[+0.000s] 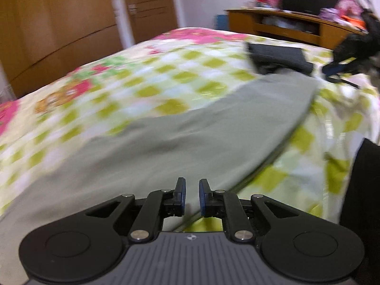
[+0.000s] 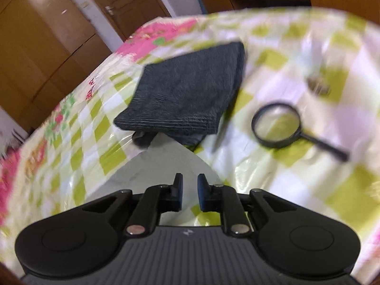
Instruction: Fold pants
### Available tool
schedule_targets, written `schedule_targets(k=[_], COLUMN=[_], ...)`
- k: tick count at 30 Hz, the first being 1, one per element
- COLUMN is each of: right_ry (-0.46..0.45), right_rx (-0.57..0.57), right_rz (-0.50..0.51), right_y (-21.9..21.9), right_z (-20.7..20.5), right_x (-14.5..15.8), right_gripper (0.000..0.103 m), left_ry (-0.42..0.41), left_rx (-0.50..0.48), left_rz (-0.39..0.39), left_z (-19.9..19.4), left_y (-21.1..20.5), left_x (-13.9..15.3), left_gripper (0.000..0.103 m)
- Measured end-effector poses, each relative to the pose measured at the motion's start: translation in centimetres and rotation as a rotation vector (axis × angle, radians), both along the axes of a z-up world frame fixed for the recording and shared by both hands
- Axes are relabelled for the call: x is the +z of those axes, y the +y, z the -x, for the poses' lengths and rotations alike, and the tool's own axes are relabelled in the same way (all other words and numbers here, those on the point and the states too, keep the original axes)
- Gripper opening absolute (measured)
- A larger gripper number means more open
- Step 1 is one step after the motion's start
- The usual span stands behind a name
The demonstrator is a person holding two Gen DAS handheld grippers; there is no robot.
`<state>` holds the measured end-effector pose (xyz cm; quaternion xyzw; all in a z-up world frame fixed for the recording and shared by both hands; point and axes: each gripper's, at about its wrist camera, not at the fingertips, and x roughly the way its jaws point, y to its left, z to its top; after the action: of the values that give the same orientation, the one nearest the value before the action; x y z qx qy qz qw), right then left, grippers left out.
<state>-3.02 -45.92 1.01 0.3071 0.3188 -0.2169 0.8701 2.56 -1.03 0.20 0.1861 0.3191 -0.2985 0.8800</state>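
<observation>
Both your tongs hang released, nothing between them: left gripper (image 1: 191, 196), right gripper (image 2: 190, 191). Your grey-green pants (image 1: 166, 140) lie on the checked bedspread (image 1: 152, 80), seemingly touching a dark folded garment (image 2: 187, 95).

You've got a checkered bedspread (image 2: 296, 178) with a magnifying glass (image 2: 276, 125) lying on it, a folded dark cloth (image 2: 187, 95) near it, wooden wardrobes (image 1: 59, 23) and a cluttered wooden desk (image 1: 289, 25) behind.

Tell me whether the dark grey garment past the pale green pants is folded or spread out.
Folded. The dark grey garment lies as a compact, thick rectangle with stacked layers at its near edge, on the checked bedspread, beyond the pale green pants.
</observation>
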Motion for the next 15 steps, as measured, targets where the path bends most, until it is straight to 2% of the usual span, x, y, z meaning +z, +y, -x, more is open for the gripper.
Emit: schedule_targets(k=[3,6,10,12,15], right_ry=[0.000,-0.022,-0.036,-0.028,-0.048], right_rx=[0.148,0.425,0.884,1.110,1.363], right_rz=[0.082,0.137,0.124,0.196,0.339], right_y=[4.6,11.9,24.0,30.7,38.6], right_z=[-0.9,-3.9,-8.3,-9.5,-9.5], right_x=[1.8,3.0,2.2,1.3,-0.1], right_gripper=[0.016,0.016,0.016,0.015,0.018], left_ry=[-0.036,-0.054,-0.043,-0.038,-0.040], left_rx=[0.114,0.248,0.415,0.456,0.453], left_rz=[-0.042,-0.098,-0.174,-0.187,-0.223], left_z=[-0.6,-1.3,-1.9,-1.8,-1.4], left_y=[4.7,10.1,16.8,19.1,21.2], left_x=[0.6,0.4,-1.2,-1.8,-2.4], left_gripper=[0.029,0.031,0.031,0.031,0.031])
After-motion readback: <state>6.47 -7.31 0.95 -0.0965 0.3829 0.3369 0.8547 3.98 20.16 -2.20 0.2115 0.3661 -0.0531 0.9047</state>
